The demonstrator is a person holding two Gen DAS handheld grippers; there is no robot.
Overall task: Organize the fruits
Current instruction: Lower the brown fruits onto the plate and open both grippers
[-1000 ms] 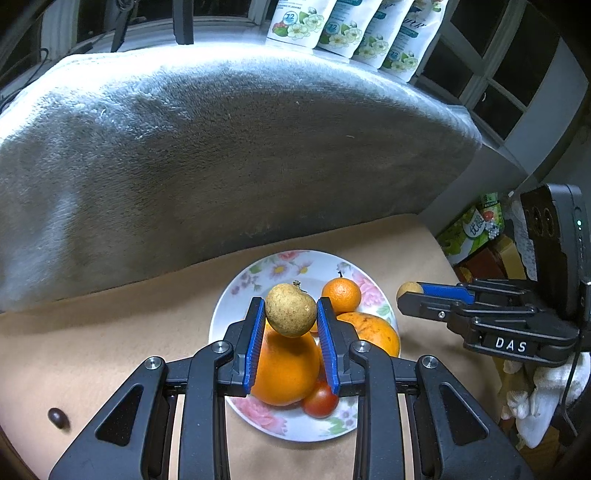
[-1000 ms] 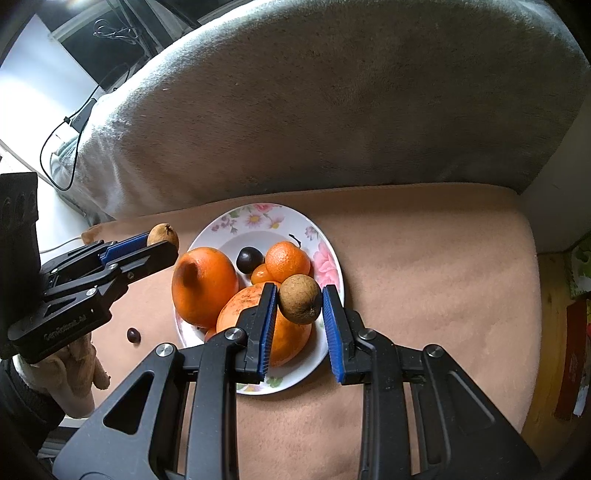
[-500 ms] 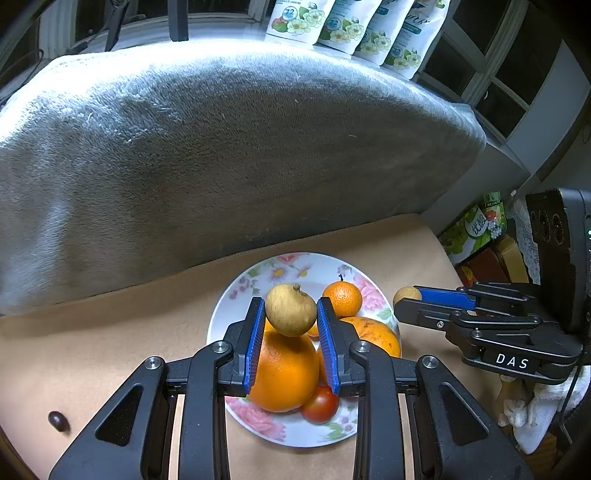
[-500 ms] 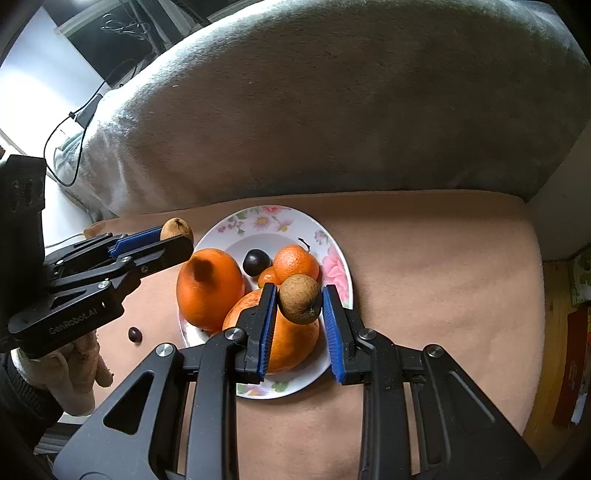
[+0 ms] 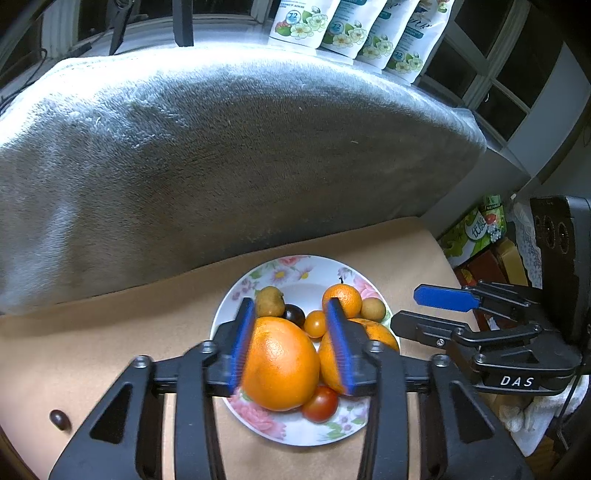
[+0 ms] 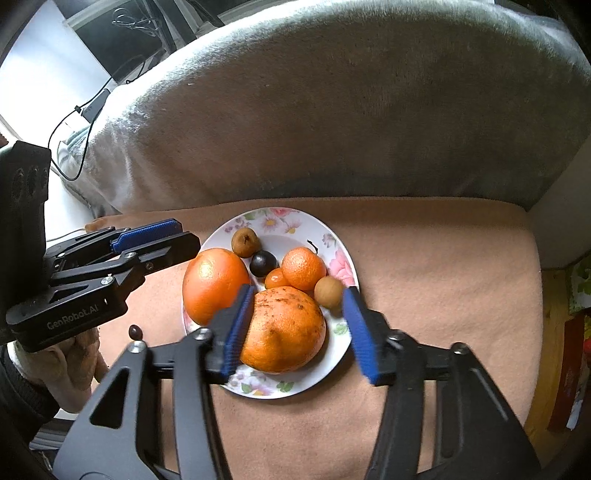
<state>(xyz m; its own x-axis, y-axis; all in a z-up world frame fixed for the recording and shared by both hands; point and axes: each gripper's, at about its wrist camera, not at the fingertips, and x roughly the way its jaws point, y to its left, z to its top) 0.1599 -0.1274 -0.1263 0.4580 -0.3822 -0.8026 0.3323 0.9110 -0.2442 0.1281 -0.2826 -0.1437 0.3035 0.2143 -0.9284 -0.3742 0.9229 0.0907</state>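
A floral plate [image 5: 291, 271] [image 6: 280, 221] on the tan cushion holds two big oranges [image 5: 279, 363] [image 6: 284, 328], a mandarin [image 5: 341, 300] [image 6: 303, 267], a small orange fruit, a dark plum [image 6: 263, 263], a red tomato [image 5: 320, 404] and two brown longans. One longan [image 5: 269, 302] [image 6: 245, 242] lies at the plate's left, the other [image 5: 373, 309] [image 6: 329, 291] at its right. My left gripper [image 5: 290, 343] [image 6: 162, 240] is open and empty above the plate. My right gripper [image 6: 299, 328] [image 5: 432, 308] is open and empty too.
A small dark fruit [image 5: 61, 421] [image 6: 135, 332] lies on the cushion left of the plate. A grey plush backrest [image 5: 221, 147] rises behind. Pouches [image 5: 347, 26] stand on the sill. Boxes and packets [image 5: 484, 236] sit beyond the cushion's right edge.
Both grippers opened and let go of their longans, which now lie on the plate, one at the left and one at the right.
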